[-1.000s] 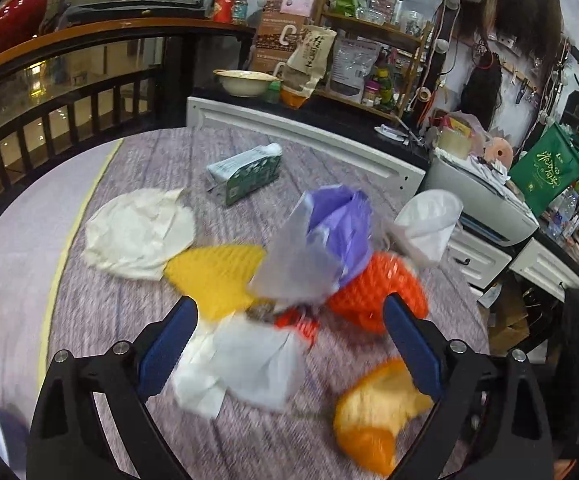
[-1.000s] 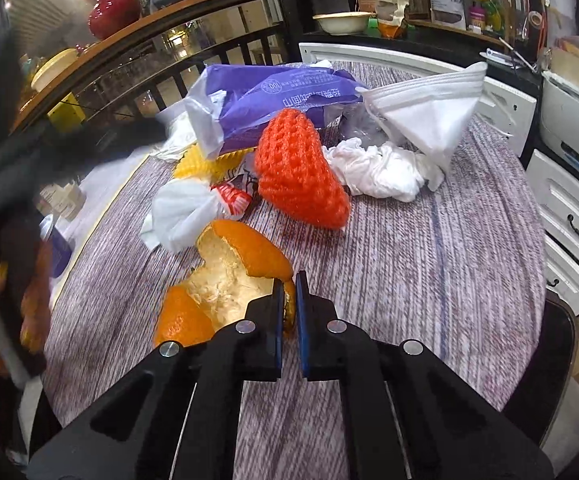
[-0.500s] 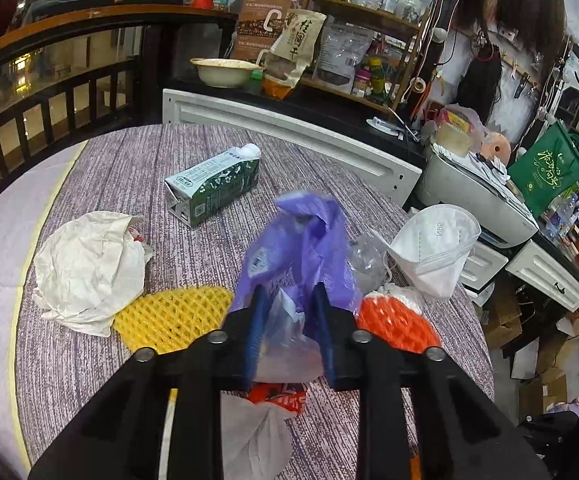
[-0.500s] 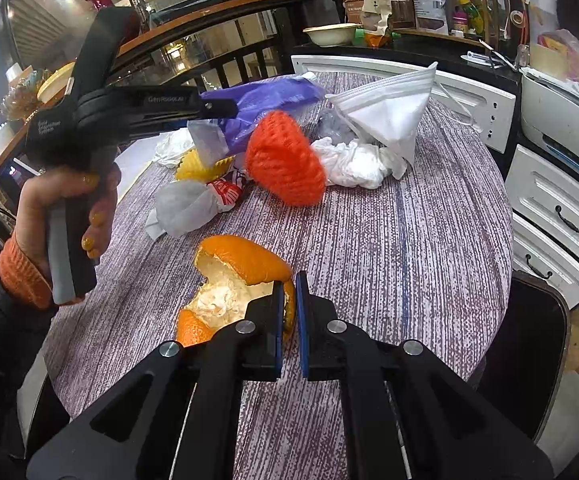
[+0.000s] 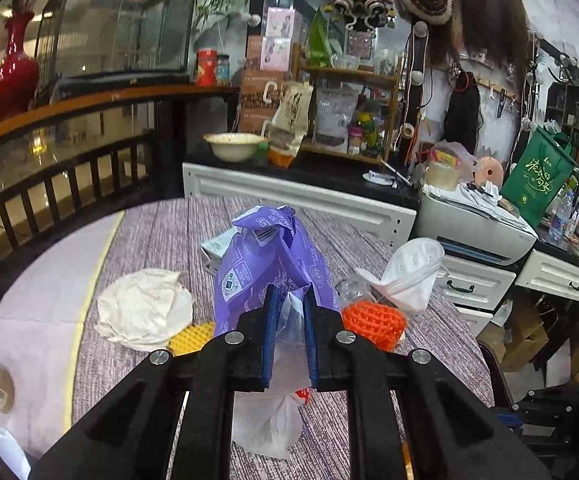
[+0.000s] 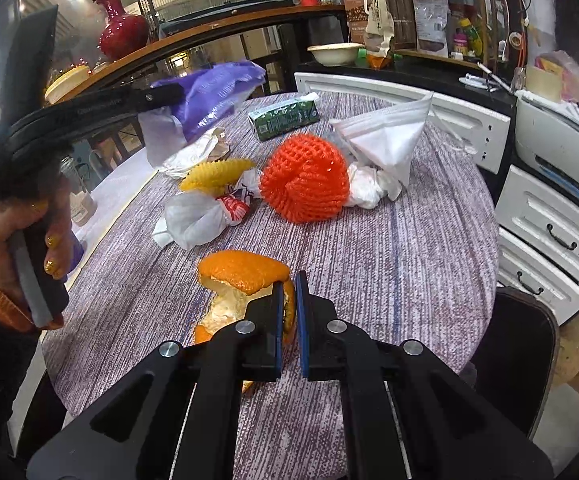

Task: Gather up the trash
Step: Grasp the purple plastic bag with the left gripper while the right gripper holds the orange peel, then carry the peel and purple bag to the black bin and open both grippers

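left wrist view: your left tool is clamped on the clear end of the purple plastic bag. the bag runs forward and up from the tips, its long axis roughly in line with the fingers. it appears clear of the counter. below and beyond it lie the white crumpled paper, the yellow foam net, the orange foam net and the face mask.

right wrist view: your right tool is closed on the near edge of the orange peel. the peel lies on the counter just ahead and to the left of the tips, so this hand is the nearer one to it. whether the peel is lifted, you cannot tell. your left hand holds the bag high at far left, well apart from the peel. the milk carton and the knotted white bag lie further out on the counter. no bin is visible in either view.
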The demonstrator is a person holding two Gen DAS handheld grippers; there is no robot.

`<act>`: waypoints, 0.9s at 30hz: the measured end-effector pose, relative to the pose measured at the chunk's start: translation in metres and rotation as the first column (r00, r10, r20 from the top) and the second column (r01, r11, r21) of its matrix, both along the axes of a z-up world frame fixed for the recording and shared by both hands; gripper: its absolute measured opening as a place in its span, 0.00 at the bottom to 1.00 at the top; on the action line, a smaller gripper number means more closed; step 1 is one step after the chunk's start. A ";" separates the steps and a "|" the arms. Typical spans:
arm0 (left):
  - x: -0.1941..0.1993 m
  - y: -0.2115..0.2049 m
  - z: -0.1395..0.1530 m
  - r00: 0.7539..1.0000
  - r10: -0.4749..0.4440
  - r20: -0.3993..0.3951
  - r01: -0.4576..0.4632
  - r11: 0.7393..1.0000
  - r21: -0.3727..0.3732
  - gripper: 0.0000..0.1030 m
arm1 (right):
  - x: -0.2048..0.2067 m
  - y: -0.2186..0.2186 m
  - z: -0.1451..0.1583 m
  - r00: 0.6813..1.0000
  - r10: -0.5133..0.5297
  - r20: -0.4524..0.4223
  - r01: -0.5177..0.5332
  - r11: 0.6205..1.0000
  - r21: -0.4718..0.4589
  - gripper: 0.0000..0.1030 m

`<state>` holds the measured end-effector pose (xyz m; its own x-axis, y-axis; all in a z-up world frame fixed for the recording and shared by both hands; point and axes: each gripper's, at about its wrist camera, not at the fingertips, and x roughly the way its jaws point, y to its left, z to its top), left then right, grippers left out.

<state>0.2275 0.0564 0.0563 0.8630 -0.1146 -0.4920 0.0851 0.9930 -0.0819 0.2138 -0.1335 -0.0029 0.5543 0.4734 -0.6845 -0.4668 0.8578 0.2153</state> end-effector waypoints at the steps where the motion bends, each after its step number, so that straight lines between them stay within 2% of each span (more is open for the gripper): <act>1: 0.000 0.000 0.004 1.000 0.000 0.010 0.000 1.000 -0.003 0.13 | 0.000 -0.001 0.001 1.000 -0.002 0.004 0.002 1.000 0.000 0.06; 10: -0.007 -0.013 0.025 0.997 -0.072 0.028 0.074 0.994 -0.080 0.12 | -0.006 -0.025 0.010 0.998 -0.052 0.031 0.052 0.999 -0.003 0.06; 16: -0.012 -0.037 0.028 0.988 -0.157 0.012 0.157 0.979 -0.132 0.12 | -0.006 -0.066 0.016 0.989 -0.141 0.043 0.141 0.990 0.001 0.07; 23: -0.019 -0.083 0.025 0.967 -0.255 0.011 0.253 0.952 -0.174 0.12 | -0.004 -0.126 0.015 0.962 -0.270 0.052 0.271 0.963 -0.017 0.06; 27: -0.025 -0.112 0.024 0.950 -0.313 0.016 0.310 0.932 -0.186 0.12 | 0.001 -0.166 0.008 0.931 -0.359 0.061 0.362 0.930 -0.056 0.06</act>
<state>0.2023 -0.0554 0.0798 0.7628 -0.4658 -0.4485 0.3852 0.8844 -0.2634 0.2146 -0.2990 0.0055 0.7125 0.1908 -0.6752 -0.1321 0.9816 0.1380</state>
